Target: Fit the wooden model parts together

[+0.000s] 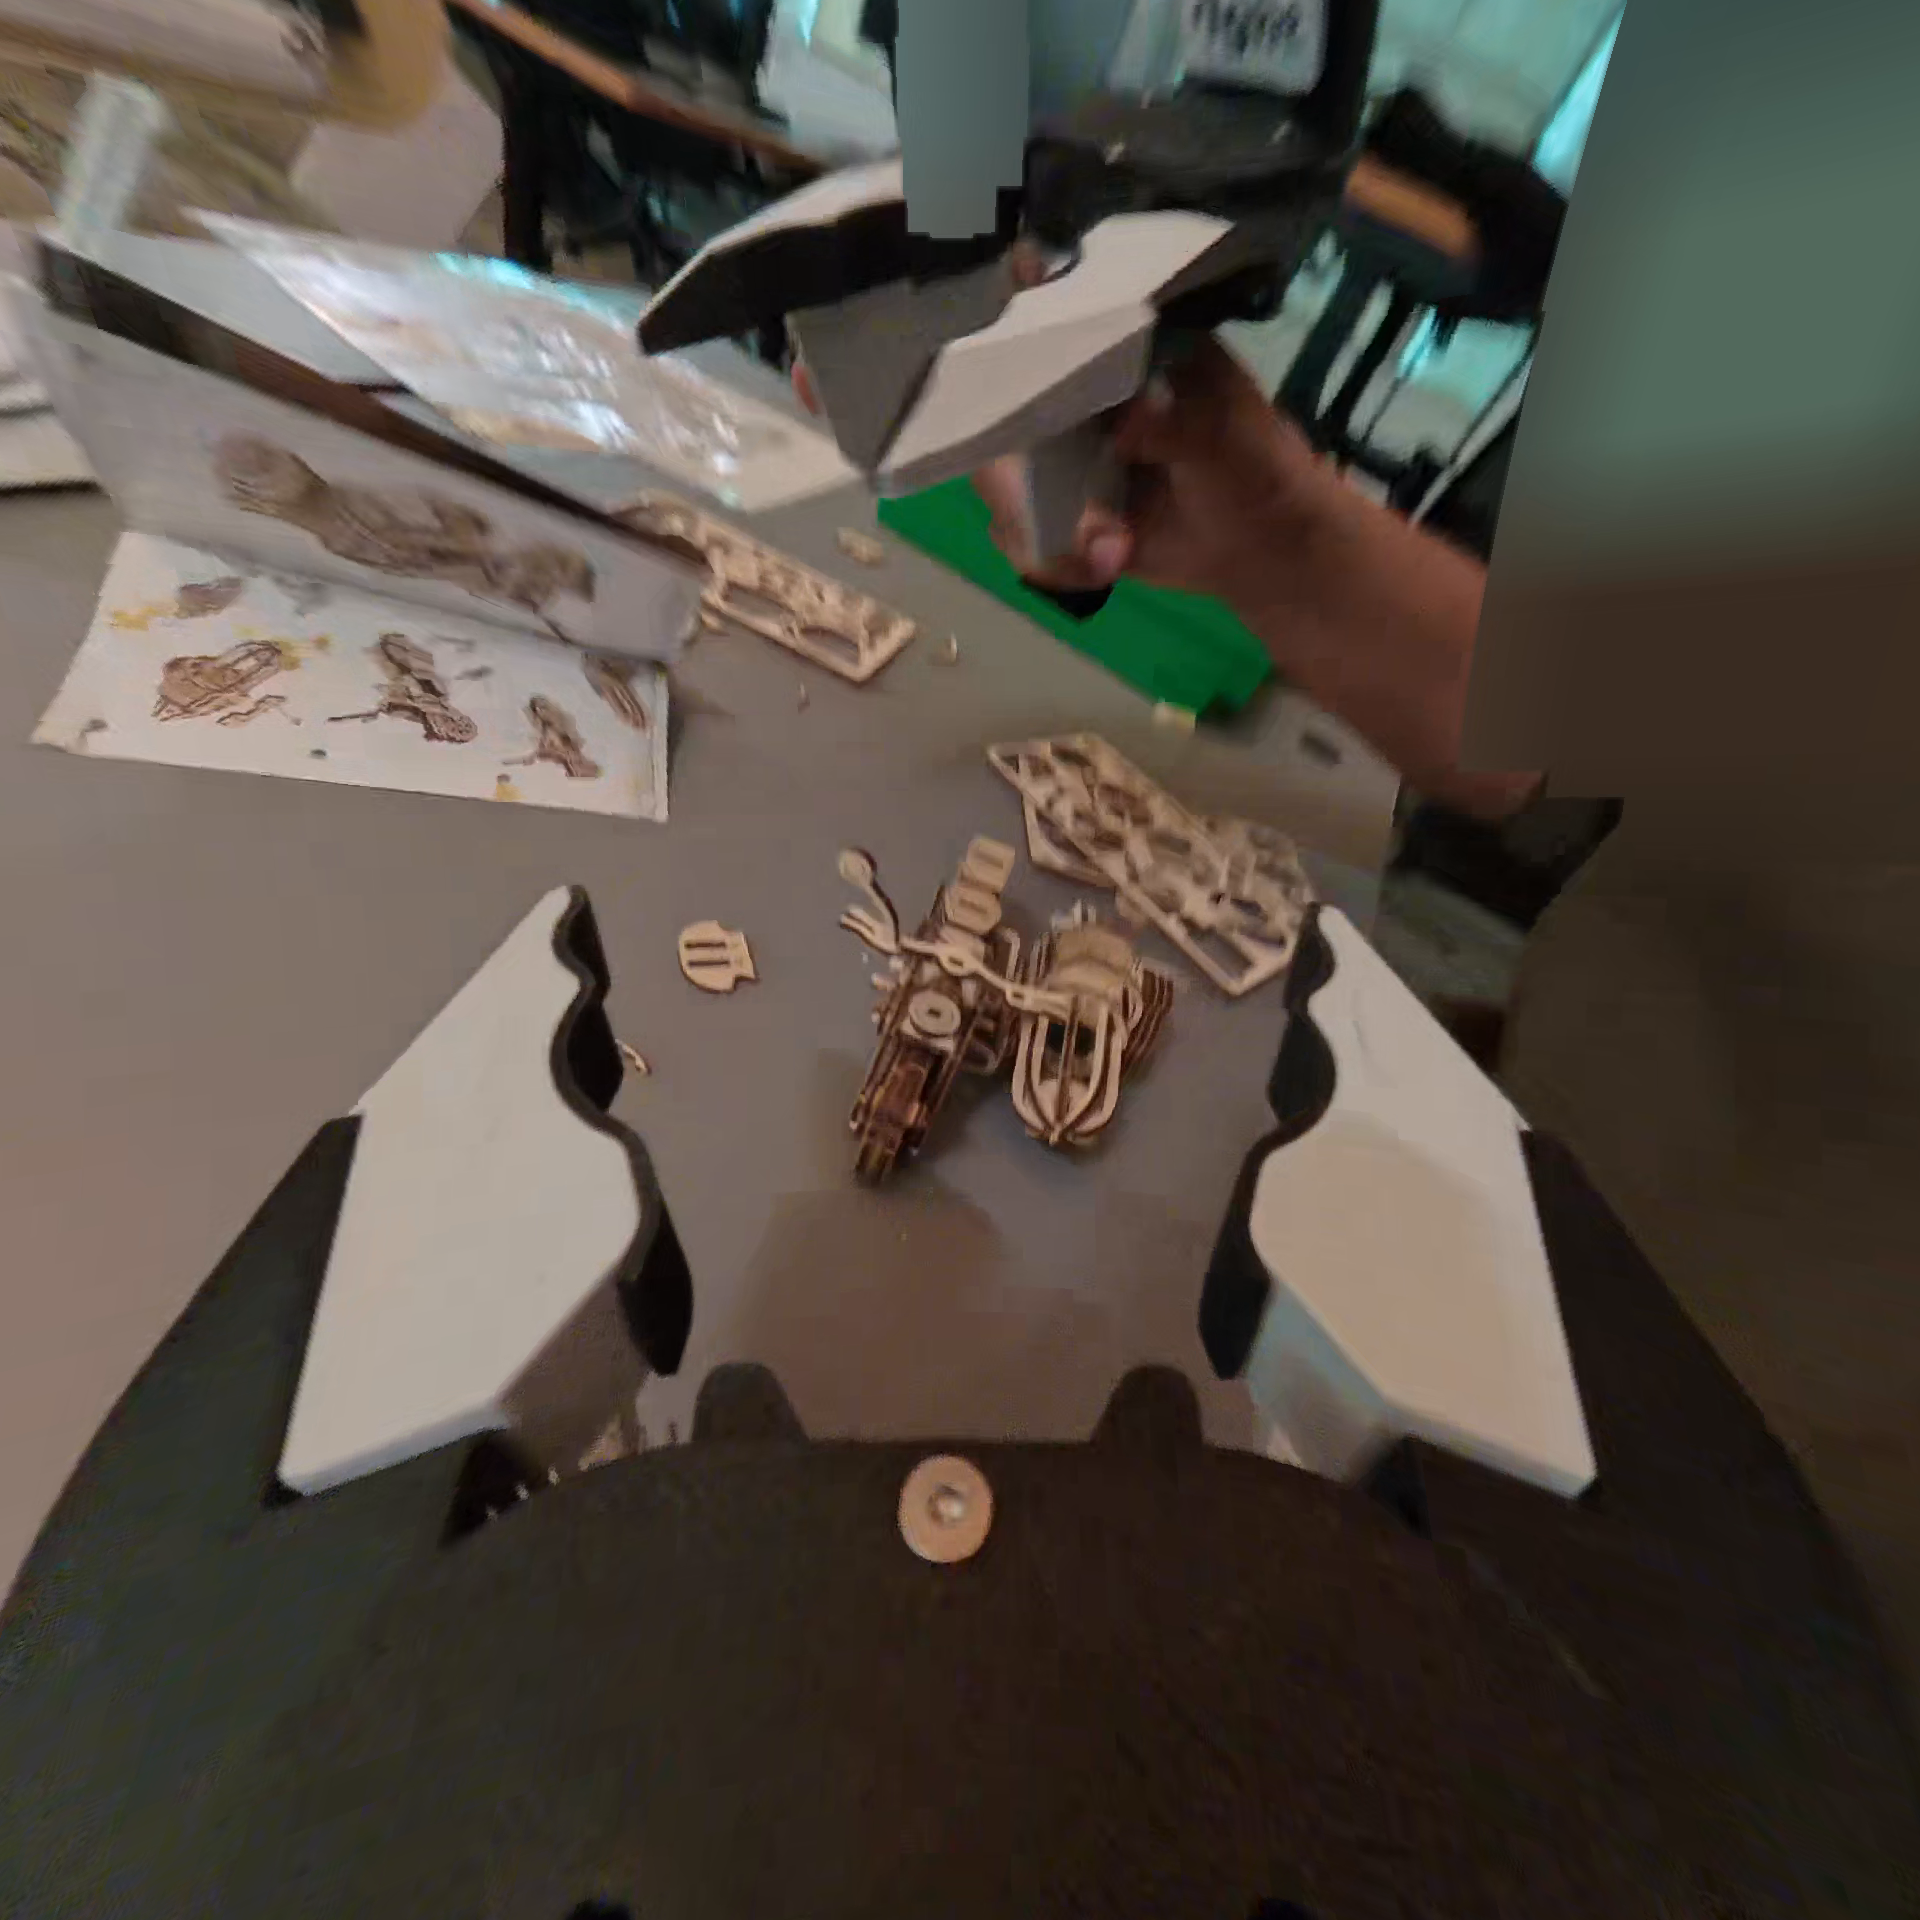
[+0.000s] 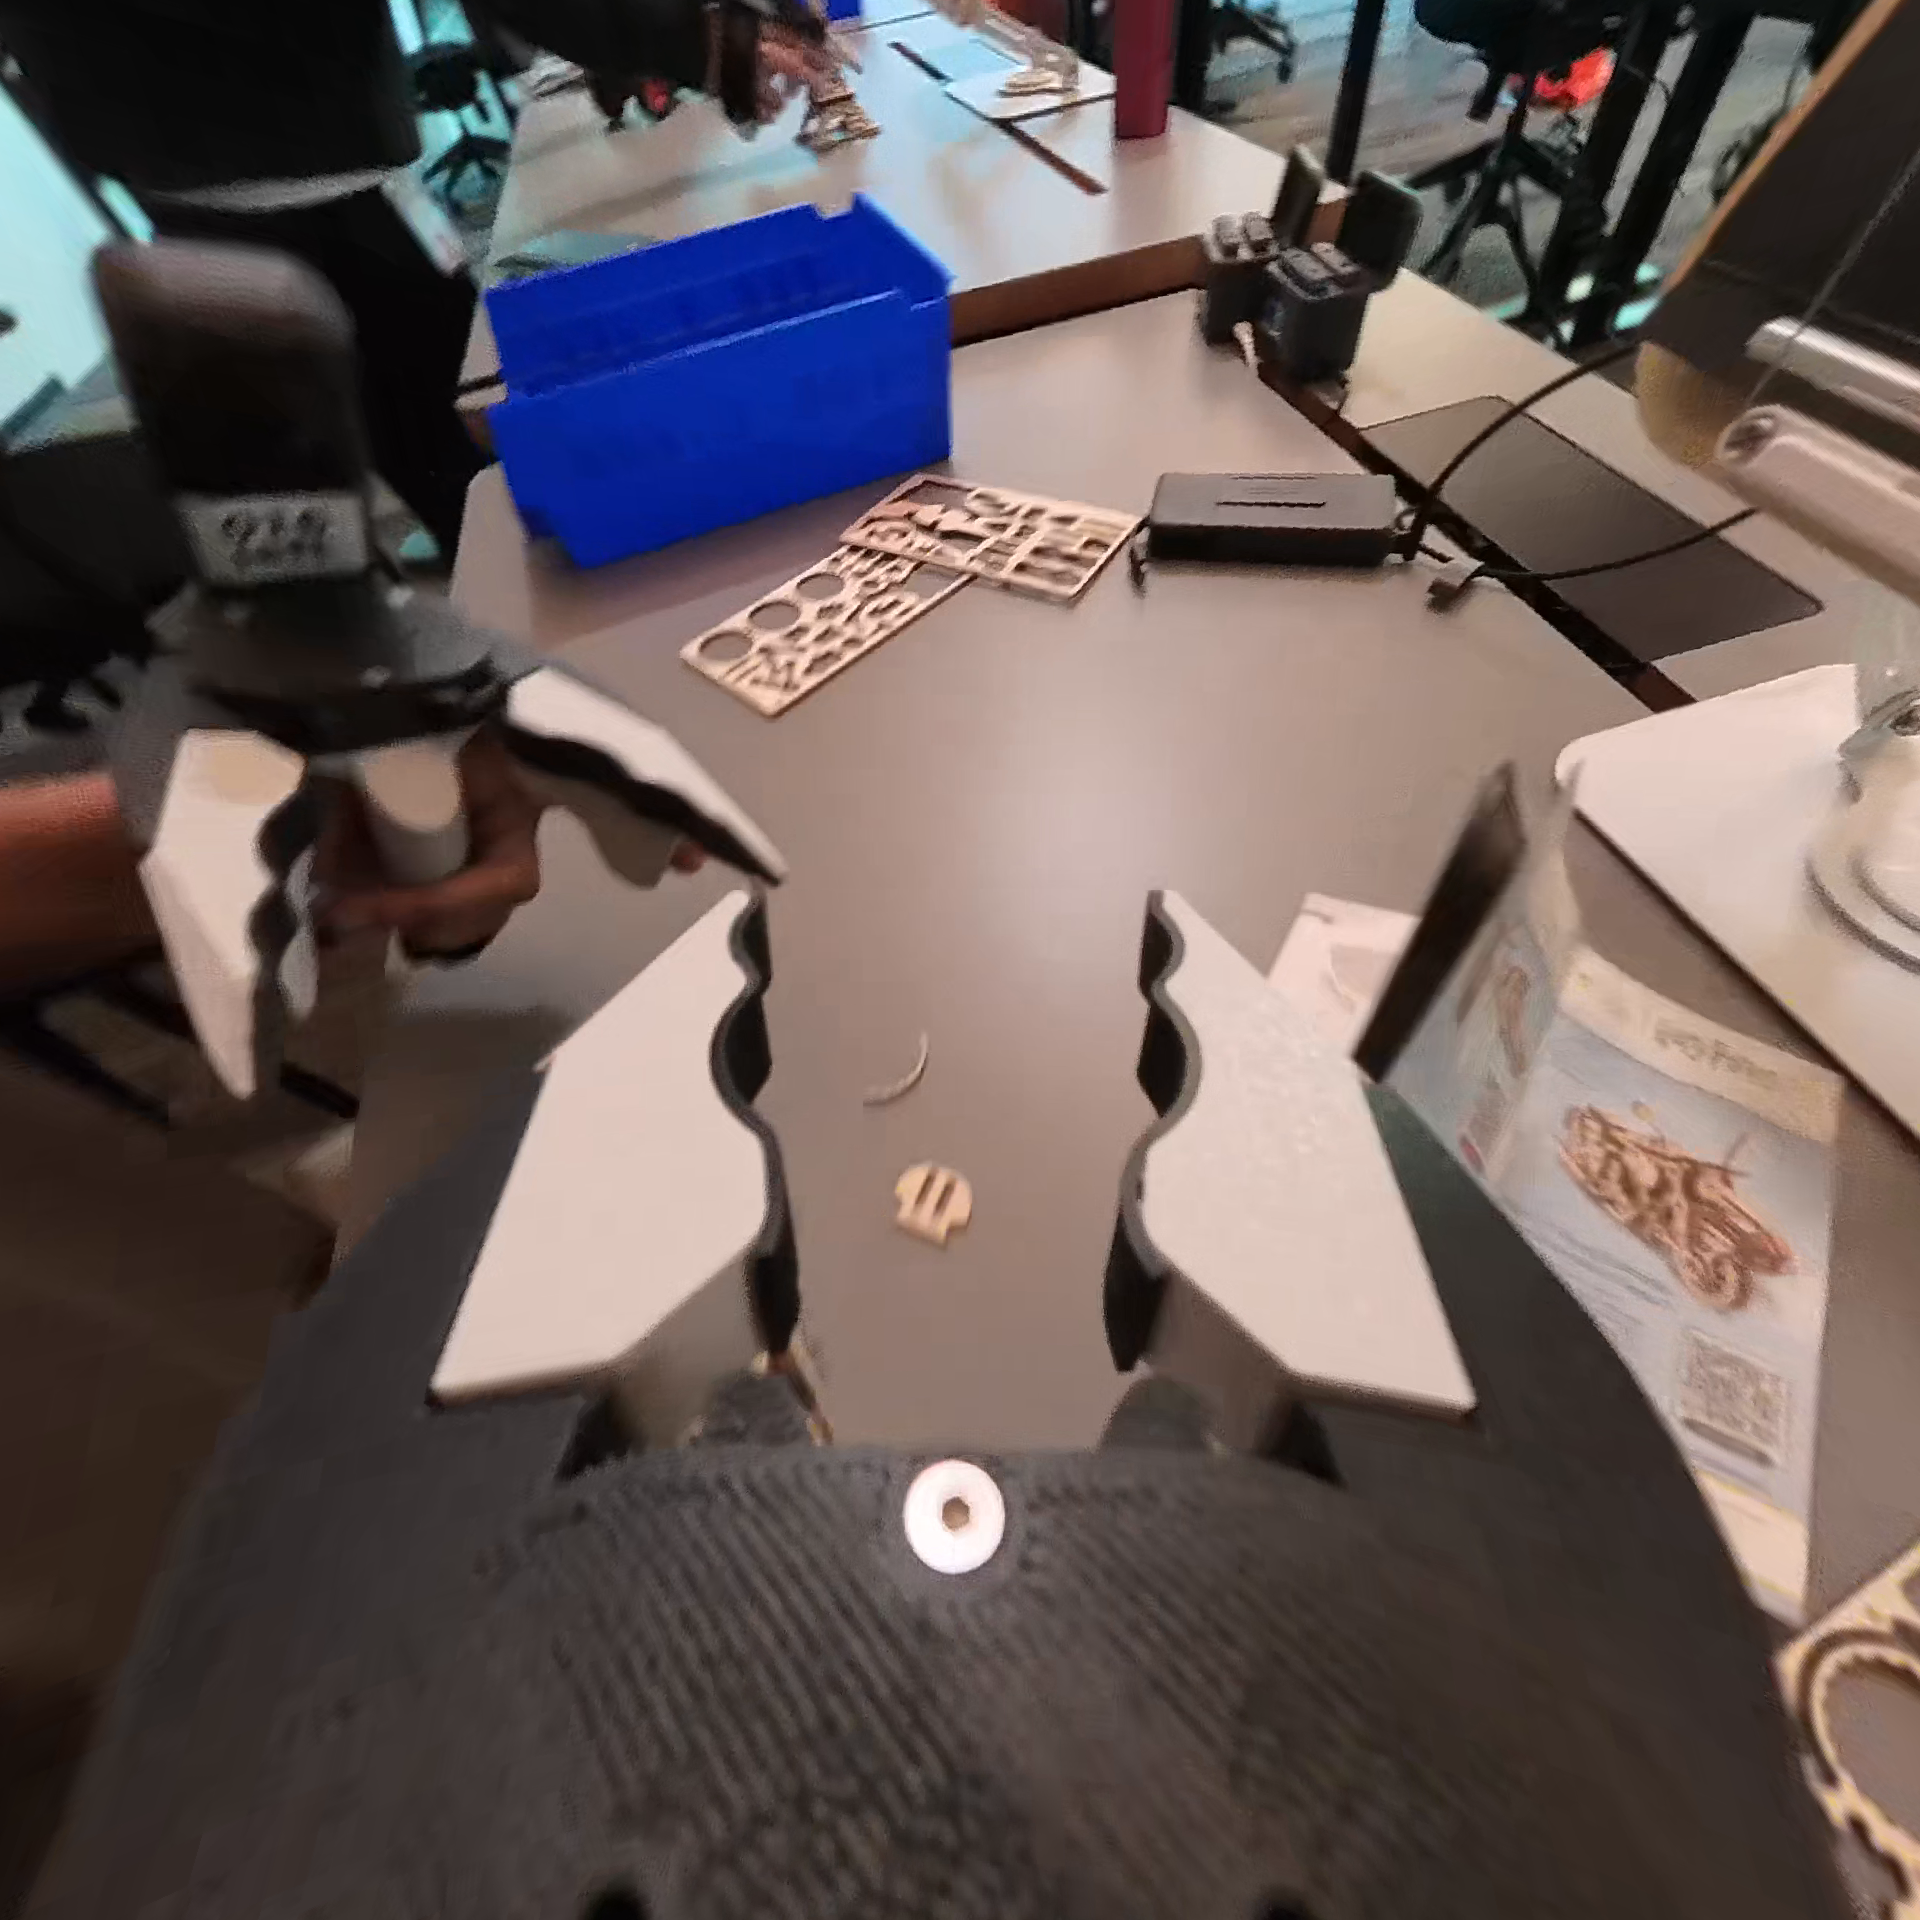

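A wooden motorcycle-with-sidecar model (image 1: 987,1029) stands on the grey table (image 1: 312,987), just ahead of and between the fingers of my left gripper (image 1: 951,925), which is open and empty. A small slotted wooden piece (image 1: 717,956) lies to the model's left. In the right wrist view this piece (image 2: 933,1203) lies on the table between the fingers of my right gripper (image 2: 956,904), which is open, empty and not touching it. A thin curved sliver (image 2: 899,1075) lies beyond it. The right gripper (image 1: 758,405) hovers above the far table; the left gripper (image 2: 509,982) shows at left.
Punched-out wooden sheets (image 1: 1153,873) lie behind the model, with more (image 1: 800,592) by the kit box (image 1: 364,499) and instruction sheet (image 1: 353,675). A green block (image 1: 1091,613) is behind. A blue bin (image 2: 717,384), more sheets (image 2: 904,592) and a black power brick (image 2: 1273,517) stand farther off.
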A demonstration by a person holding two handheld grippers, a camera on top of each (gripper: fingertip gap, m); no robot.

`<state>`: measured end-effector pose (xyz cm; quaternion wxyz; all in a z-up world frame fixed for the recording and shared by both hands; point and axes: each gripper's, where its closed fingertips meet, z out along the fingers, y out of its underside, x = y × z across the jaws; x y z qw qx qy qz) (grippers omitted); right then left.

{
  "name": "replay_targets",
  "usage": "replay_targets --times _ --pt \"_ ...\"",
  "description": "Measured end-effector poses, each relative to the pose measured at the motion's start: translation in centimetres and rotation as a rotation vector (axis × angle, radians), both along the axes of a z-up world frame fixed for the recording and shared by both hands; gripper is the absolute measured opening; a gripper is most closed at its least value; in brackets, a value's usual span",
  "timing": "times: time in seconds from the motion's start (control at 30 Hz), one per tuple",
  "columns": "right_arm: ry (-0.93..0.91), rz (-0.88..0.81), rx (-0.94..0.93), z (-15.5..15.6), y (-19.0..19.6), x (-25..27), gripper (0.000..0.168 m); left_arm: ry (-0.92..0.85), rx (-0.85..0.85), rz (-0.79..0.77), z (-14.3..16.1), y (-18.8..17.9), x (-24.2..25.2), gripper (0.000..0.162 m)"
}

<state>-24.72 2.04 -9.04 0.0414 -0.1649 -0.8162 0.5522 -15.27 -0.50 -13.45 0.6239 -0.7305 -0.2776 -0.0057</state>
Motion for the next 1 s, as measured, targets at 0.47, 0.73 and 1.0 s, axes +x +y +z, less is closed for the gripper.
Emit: replay_targets --times 0.47,0.73,1.0 --pt "0.060 0.265 0.263 -10.6 5.9 11.5 0.109 0.023 -0.457 -0.161 -9.0 4.8 1.9 0.136" --pt "-0.014 0.317 0.254 -12.3 5.2 12.1 0.101 0.004 -0.414 -0.215 -8.9 5.0 2.5 0.104" --pt "-0.010 0.316 0.262 -12.4 4.3 11.8 0.092 0.017 -0.422 -0.246 -9.0 5.2 3.0 0.086"
